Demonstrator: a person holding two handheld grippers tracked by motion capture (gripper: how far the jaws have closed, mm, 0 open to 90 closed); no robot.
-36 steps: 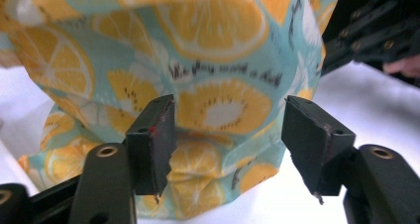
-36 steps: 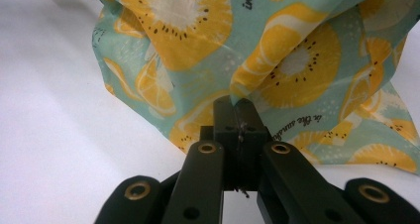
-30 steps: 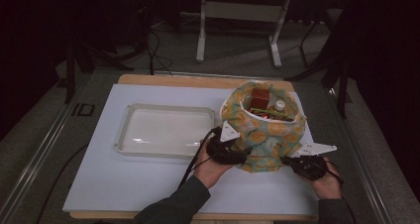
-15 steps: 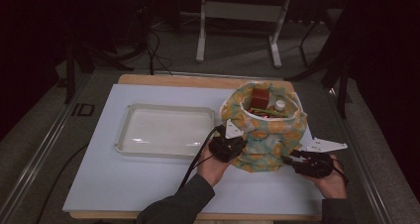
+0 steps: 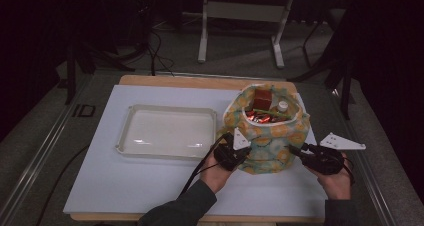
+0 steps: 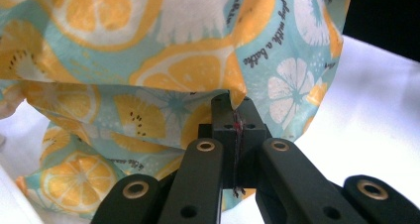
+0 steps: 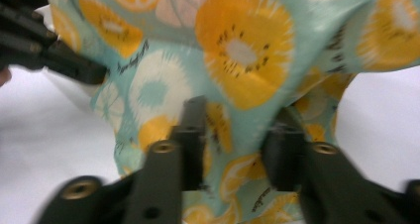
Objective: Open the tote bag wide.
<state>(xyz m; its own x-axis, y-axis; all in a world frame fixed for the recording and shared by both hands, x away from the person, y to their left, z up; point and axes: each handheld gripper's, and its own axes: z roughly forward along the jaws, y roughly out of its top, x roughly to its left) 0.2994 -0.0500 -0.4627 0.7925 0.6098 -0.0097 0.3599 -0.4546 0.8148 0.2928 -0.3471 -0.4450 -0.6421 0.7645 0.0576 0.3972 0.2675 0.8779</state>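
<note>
Citrus-print teal fabric bag [image 5: 267, 136] sits on white surface [image 5: 150, 186], just right of clear plastic tray [image 5: 167, 132]. Left gripper [image 6: 235, 116] at bag's lower left side, jaws clamped together on a fold of its cloth. Right gripper [image 7: 237, 135] at bag's lower right side, jaws just been closing, apart, bag cloth between them.

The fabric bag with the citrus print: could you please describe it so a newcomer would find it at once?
On the white table, look right of the clear plastic tray. There stands the fabric bag, open-topped and holding small items. Its teal cloth printed with orange citrus slices sets it apart.
</note>
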